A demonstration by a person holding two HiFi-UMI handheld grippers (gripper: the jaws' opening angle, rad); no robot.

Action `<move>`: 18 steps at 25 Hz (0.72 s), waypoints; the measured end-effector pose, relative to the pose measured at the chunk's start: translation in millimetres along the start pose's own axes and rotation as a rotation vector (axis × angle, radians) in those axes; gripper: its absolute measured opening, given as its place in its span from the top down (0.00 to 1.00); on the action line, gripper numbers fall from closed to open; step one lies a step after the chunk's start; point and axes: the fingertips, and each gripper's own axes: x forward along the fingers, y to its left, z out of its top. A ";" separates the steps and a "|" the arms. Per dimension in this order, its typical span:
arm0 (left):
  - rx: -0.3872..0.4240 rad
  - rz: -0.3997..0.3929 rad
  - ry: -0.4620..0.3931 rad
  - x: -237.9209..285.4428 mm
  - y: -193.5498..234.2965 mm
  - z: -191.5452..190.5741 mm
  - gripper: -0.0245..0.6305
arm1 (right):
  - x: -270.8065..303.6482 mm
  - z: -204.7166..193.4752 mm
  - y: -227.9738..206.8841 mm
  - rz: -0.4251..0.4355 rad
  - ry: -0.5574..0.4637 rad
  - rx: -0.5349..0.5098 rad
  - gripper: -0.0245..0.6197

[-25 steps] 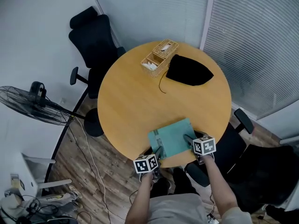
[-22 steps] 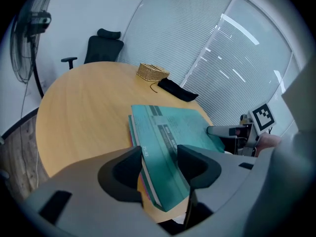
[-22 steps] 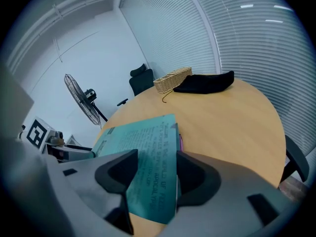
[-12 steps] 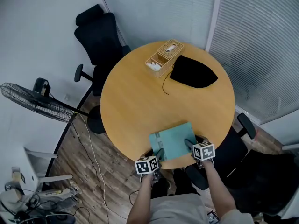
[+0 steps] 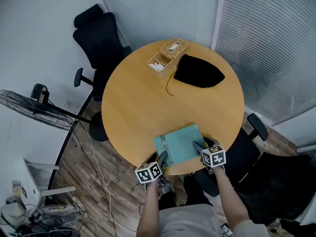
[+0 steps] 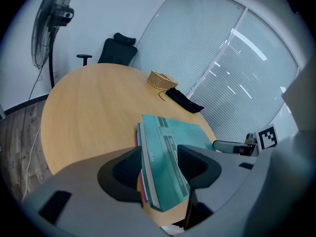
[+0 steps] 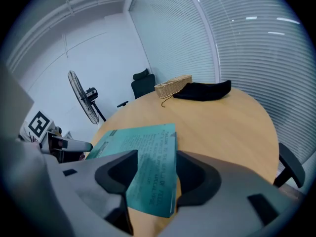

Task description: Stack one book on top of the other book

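The teal book lay flat at the near edge of the round table, right in front of me. It rested on top of a second book, of which I caught only a purple sliver of edge along the spine side in the left gripper view. So there was the stack, one cover over the other, with the near corners close to the table's rim.

The left gripper sat at the stack's near left corner, angled down at it. Its own view gave me jaws spread wide with that corner between them, one jaw just beside the spine and the other low over the cover. I saw no clamp on the book there.

Over to the right gripper, at the near right corner. Same story: jaws standing well apart with the corner of the teal cover between them, the outer jaw just beside the book's edge, nothing pinched. Both books lay on the wood and neither was lifted.

Far across the table, well apart from the stack, a wicker basket stood near the rim with a black cloth just beside it. Beyond the table I had a black office chair, a standing fan off to the left on the wooden floor, and window blinds on the right.
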 end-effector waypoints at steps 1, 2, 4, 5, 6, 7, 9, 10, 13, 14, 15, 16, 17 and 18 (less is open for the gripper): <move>0.007 -0.009 -0.008 -6.6 0.0 1.8 0.59 | -7.2 0.4 0.4 -0.010 -0.016 0.014 0.57; 0.025 -0.019 -0.011 -13.2 -1.0 2.6 0.59 | -14.6 0.1 1.5 -0.020 -0.030 0.029 0.57; 0.082 -0.042 -0.010 -26.9 -5.6 3.2 0.59 | -29.2 -1.9 7.8 -0.038 -0.058 0.057 0.58; 0.116 -0.055 -0.011 -34.2 -9.1 3.4 0.59 | -36.4 -3.9 13.1 -0.046 -0.071 0.069 0.58; 0.151 -0.069 -0.011 -41.5 -12.8 3.2 0.59 | -43.8 -6.9 19.5 -0.054 -0.084 0.081 0.58; 0.187 -0.083 -0.012 -48.8 -16.4 2.4 0.59 | -51.0 -10.8 26.6 -0.063 -0.096 0.092 0.59; 0.257 -0.110 -0.011 -63.4 -23.3 -1.3 0.59 | -64.8 -20.3 42.7 -0.080 -0.118 0.115 0.59; 0.289 -0.123 -0.012 -71.0 -26.6 -3.9 0.59 | -71.6 -25.4 51.8 -0.087 -0.129 0.127 0.59; 0.366 -0.162 -0.018 -94.7 -35.4 -11.6 0.59 | -89.2 -40.1 83.5 -0.100 -0.162 0.148 0.60; 0.384 -0.175 -0.023 -101.7 -37.9 -13.7 0.59 | -94.0 -44.7 93.7 -0.105 -0.171 0.147 0.60; 0.400 -0.187 -0.027 -107.9 -39.9 -15.7 0.59 | -98.8 -48.9 102.7 -0.111 -0.179 0.146 0.60; 0.415 -0.197 -0.032 -113.5 -41.3 -17.7 0.59 | -103.5 -52.8 110.6 -0.117 -0.187 0.148 0.60; 0.427 -0.206 -0.036 -118.9 -42.4 -19.4 0.59 | -108.2 -56.3 117.4 -0.123 -0.197 0.153 0.60; 0.436 -0.214 -0.041 -124.5 -43.2 -20.5 0.59 | -112.7 -59.3 123.3 -0.130 -0.206 0.156 0.60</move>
